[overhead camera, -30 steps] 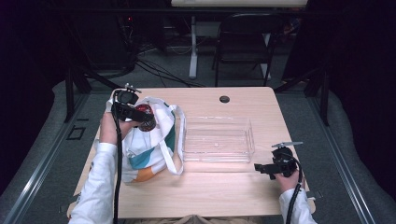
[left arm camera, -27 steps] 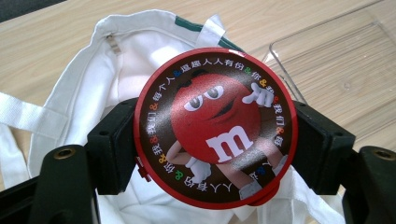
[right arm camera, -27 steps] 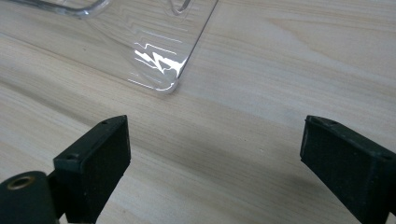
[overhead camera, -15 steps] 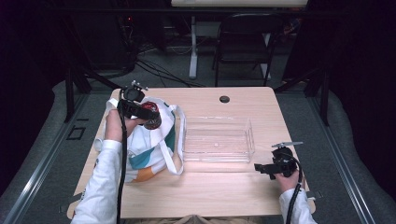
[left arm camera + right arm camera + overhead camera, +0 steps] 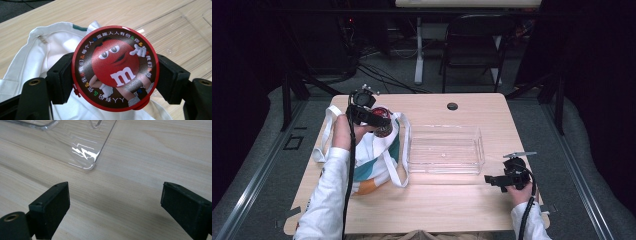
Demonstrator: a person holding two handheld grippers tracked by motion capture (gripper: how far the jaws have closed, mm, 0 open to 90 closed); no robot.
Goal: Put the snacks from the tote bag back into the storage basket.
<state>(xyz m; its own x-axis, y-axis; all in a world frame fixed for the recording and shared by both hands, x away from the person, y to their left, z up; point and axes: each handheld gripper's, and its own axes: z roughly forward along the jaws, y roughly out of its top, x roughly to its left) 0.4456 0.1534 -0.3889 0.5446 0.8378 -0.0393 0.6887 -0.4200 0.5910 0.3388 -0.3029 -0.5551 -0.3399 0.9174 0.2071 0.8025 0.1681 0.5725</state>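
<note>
My left gripper [image 5: 379, 122] [image 5: 115, 75] is shut on a round red-lidded candy tin [image 5: 115, 67] [image 5: 382, 120] with a red cartoon figure on its lid. It holds the tin above the mouth of a white tote bag [image 5: 372, 155] [image 5: 37, 55] lying on the left of the wooden table [image 5: 447, 200]. A clear plastic tray [image 5: 444, 149] [image 5: 185, 32] stands just right of the bag. My right gripper [image 5: 488, 178] [image 5: 115, 212] rests open near the table's front right, with bare wood between its jaws and the tray's corner [image 5: 87, 157] ahead.
A small black round cap [image 5: 452, 106] sits in the table near its far edge. The bag's handles [image 5: 324, 135] trail to the left and front. A chair [image 5: 474, 45] and cables stand on the floor beyond the table.
My left gripper has carried the tin a little to the right and up over the bag. The right gripper has stayed where it was.
</note>
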